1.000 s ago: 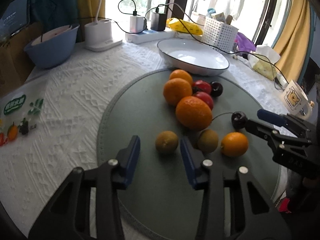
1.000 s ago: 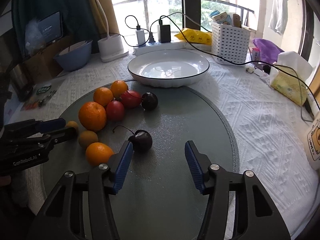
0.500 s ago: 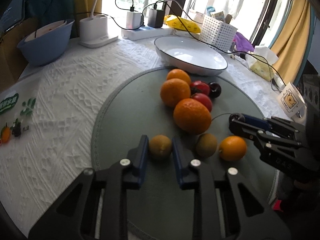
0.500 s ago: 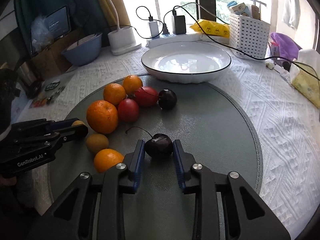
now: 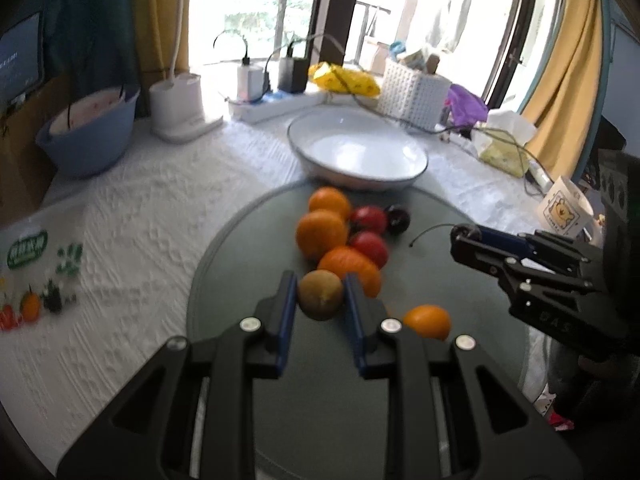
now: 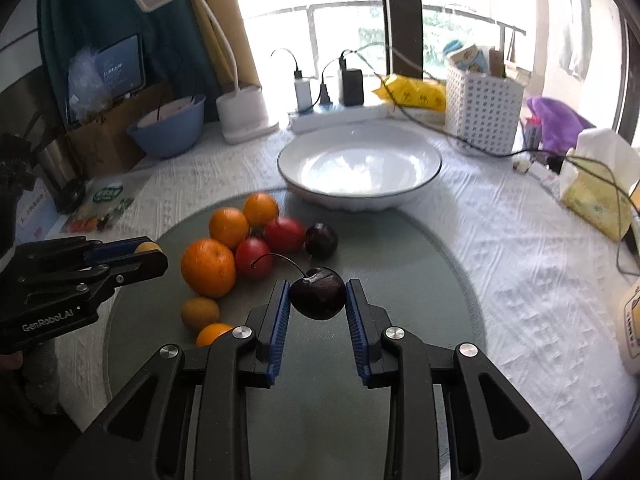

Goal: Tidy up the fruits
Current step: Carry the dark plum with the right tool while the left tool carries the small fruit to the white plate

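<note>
My left gripper (image 5: 320, 296) is shut on a brown kiwi (image 5: 321, 295) and holds it above the grey round mat (image 5: 248, 240). My right gripper (image 6: 317, 294) is shut on a dark cherry (image 6: 318, 293) with a long stem, lifted off the mat. On the mat lie oranges (image 6: 208, 267), red fruits (image 6: 284, 234), another dark cherry (image 6: 321, 240), a second kiwi (image 6: 200, 313) and a small orange (image 5: 427, 321). The white bowl (image 6: 360, 196) stands empty behind the mat.
A blue bowl (image 5: 86, 140), a white lamp base (image 5: 180, 110), a power strip with chargers (image 5: 272, 102), a white basket (image 6: 482, 110) and tissue packs (image 6: 596, 184) line the back. A cable lies by the bowl's right. A mug (image 5: 564, 210) stands at the right.
Both grippers have risen from the mat with their fruit and moved toward the bowl. The second kiwi and small orange stay on the mat.
</note>
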The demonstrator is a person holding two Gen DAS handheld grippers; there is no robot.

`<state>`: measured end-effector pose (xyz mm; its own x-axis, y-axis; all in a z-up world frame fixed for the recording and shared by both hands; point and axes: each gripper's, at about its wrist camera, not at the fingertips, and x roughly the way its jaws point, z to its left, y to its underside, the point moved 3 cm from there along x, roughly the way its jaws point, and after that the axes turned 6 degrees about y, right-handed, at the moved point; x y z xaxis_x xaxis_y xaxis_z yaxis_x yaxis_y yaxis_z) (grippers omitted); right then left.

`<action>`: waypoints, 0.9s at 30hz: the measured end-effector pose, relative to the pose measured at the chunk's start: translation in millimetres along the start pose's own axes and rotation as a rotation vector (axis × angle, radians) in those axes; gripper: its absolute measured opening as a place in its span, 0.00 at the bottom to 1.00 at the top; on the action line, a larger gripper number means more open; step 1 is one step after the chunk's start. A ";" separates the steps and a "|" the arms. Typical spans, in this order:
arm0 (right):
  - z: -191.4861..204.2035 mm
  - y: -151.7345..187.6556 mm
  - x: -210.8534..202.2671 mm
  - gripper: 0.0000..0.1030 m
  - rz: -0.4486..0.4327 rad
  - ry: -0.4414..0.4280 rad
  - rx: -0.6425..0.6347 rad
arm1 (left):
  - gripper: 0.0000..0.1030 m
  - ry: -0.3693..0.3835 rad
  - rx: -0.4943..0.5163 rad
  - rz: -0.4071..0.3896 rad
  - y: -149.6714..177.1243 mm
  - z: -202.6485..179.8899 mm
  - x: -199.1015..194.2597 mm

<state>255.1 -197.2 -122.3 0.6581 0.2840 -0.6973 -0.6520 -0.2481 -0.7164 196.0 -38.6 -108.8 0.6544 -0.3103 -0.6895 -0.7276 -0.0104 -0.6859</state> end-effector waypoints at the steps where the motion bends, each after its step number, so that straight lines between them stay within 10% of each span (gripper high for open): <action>1: -1.5 -2.2 -1.3 0.30 -0.008 0.002 0.000 | 0.24 0.001 0.005 -0.010 -3.4 -1.2 -1.7; 27: -34.1 -77.8 7.7 0.30 -0.144 0.056 -0.034 | 0.24 0.081 0.123 -0.106 -91.5 -22.0 28.0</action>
<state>323.8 -207.2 -72.7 0.7642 0.2670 -0.5871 -0.5373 -0.2401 -0.8085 276.3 -67.3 -60.2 0.7035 -0.3893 -0.5946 -0.6217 0.0682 -0.7803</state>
